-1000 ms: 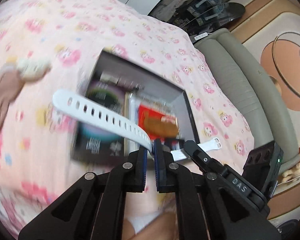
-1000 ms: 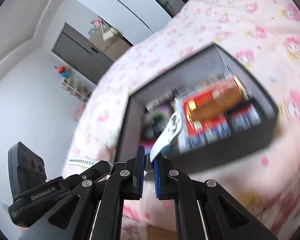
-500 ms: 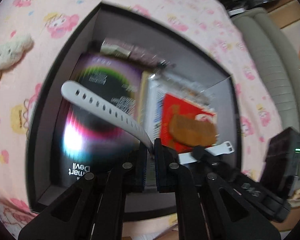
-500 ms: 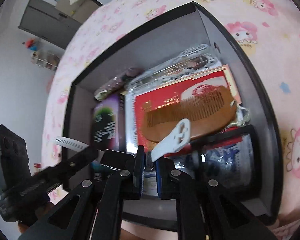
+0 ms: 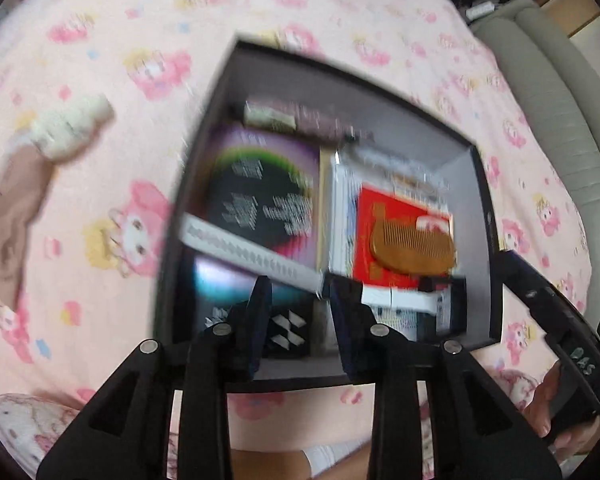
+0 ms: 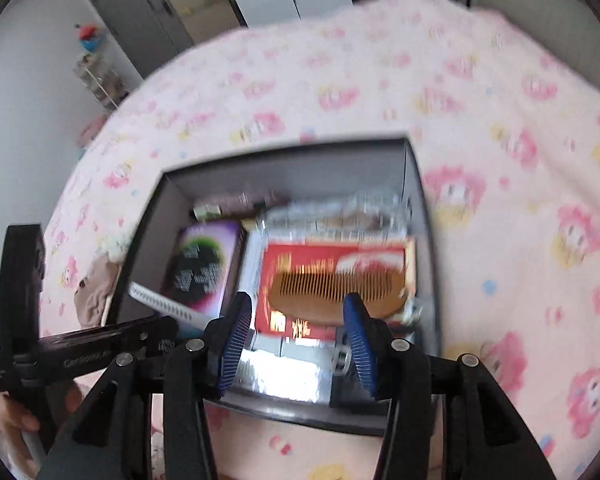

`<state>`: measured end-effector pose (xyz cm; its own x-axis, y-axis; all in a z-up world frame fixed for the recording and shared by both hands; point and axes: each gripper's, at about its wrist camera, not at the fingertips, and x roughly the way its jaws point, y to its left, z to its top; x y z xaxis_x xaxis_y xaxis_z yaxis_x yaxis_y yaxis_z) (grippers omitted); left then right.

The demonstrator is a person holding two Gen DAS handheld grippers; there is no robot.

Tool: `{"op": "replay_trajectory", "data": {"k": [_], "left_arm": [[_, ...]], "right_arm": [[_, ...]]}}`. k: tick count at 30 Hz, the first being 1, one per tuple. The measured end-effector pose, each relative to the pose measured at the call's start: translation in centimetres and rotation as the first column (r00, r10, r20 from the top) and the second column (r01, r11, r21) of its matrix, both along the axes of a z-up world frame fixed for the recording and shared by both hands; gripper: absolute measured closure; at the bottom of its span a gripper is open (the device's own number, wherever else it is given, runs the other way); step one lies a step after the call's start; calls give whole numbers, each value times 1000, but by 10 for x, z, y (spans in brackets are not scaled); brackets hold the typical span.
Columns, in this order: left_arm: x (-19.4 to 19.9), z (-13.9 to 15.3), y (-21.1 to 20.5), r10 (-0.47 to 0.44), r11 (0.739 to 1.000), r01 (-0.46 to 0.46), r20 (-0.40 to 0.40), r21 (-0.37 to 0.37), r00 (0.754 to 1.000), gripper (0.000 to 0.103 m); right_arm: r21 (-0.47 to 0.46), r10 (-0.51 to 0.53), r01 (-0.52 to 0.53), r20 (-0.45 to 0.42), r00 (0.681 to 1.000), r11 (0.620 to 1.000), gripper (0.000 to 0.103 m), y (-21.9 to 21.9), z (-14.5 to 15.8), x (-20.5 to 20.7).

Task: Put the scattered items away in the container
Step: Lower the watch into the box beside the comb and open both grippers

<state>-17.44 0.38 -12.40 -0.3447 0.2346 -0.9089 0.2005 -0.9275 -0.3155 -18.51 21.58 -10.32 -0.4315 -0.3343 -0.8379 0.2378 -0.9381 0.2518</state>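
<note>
While jaws open, white strap (image 5: 252, 258) lies lengthwise across box (image 5: 486, 240), holed end left

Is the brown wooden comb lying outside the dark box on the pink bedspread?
No, the brown wooden comb lies inside the dark box, on top of a red packet.

Both views motion-blurred: print on the purple-black box (image 5: 260, 204) inside the dark open-top container (image 5: 485, 216) unreadable. White perforated watch strap (image 5: 244, 252) has its middle hidden behind left gripper fingers (image 5: 342, 308). Beige plush toy (image 5: 16, 208) cut off at left edge.
</note>
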Motion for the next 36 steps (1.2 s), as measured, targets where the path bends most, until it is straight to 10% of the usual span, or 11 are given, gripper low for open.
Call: {"op": "replay_trajectory", "data": {"k": [6,14,24,36], "left_arm": [[2,3,21,-19,980,8,-53,-201,998,74],[-26,-49,19,-27,997,36,124,-65,992,74],[-19,-44,-2,-46,997,35,156,68,987,73],[-15,-46,2,-38,999,37,134,15,990,70]], "right_arm": [[-70,84,-74,155,984,995,79,-32,-40,-25],[6,81,-85,230,970,996,87,-41,-83,-35],[-57,54,-39,294,954,998,86,-28,-92,-34],[-24,49,-43,315,948,999,86,-29,-93,-26]]}}
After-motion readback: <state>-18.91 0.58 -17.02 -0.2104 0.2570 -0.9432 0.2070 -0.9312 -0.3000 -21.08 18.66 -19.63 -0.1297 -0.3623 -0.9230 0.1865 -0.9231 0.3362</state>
